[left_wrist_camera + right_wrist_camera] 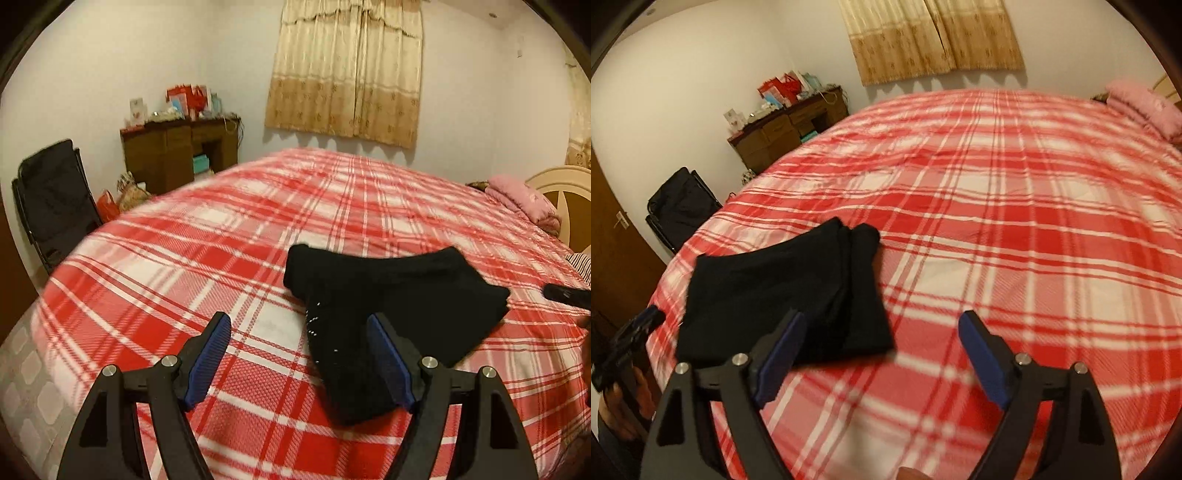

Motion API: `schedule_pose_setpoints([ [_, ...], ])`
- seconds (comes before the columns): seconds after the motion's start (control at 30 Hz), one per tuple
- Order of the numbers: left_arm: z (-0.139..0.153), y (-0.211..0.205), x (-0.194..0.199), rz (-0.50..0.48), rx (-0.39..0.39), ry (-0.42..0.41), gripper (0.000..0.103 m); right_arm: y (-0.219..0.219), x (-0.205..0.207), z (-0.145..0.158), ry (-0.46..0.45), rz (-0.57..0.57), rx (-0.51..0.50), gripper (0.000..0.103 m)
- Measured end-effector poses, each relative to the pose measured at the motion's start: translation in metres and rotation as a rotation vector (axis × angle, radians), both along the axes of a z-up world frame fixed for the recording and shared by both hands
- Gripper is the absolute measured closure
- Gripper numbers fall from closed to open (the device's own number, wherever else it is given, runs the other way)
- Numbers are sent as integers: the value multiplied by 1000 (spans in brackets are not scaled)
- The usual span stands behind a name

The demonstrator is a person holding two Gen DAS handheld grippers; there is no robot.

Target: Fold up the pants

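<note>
Two pairs of tongs are seen above a bed, each spread wide with nothing held between its blue pads. The left gripper is poised over the near edge of the bed; its right-hand pad overlaps the near end of the black pants in the left wrist view, though contact cannot be told. The right gripper is held over bare blanket, its left-hand pad shown against the near edge of the pants in the right wrist view. The tip of the right gripper is glimpsed at the right margin of the left wrist view, just beyond the pants.

The pants are laid folded into a compact dark bundle on the red-and-white plaid blanket, near the bed's front edge, between the two grippers. Small pale specks are seen on the fabric toward its near end.

Farther out, pink bedding is piled at the head of the bed beside a cream headboard. Against the far wall a brown wooden desk is loaded with red bags and cards, and a black folding chair is stood to its left. A beige patterned curtain is hung over the window above the bed.
</note>
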State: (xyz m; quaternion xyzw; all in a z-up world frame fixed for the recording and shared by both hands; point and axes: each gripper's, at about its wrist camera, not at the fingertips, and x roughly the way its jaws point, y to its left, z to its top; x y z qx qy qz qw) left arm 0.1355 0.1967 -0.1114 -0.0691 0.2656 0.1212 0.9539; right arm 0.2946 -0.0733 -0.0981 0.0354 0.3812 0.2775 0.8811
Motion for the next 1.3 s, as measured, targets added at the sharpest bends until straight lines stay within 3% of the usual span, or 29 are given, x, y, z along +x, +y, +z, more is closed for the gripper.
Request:
schedule_pose_setpoints([
  [0.2,25,-18,-24,39,74,-67,17,-19,-73,36,-127,6,3,0],
  [0.3,32,-22,-32,40,74,-69,15,-28,-106,52,-211,4,-5,0],
  [0.43,42,-31,-43,43,74,-94,15,-40,-132,61,-257,-7,22,0],
  [0.73,50,-49,-57,6,110,-108,8,-40,-157,84,-318,12,54,0],
  [0.8,51,-48,-59,8,112,-107,1,-35,-165,86,-339,28,43,0],
  [1.3,49,-57,-68,-14,162,-102,1,-31,-166,83,-347,51,39,0],
])
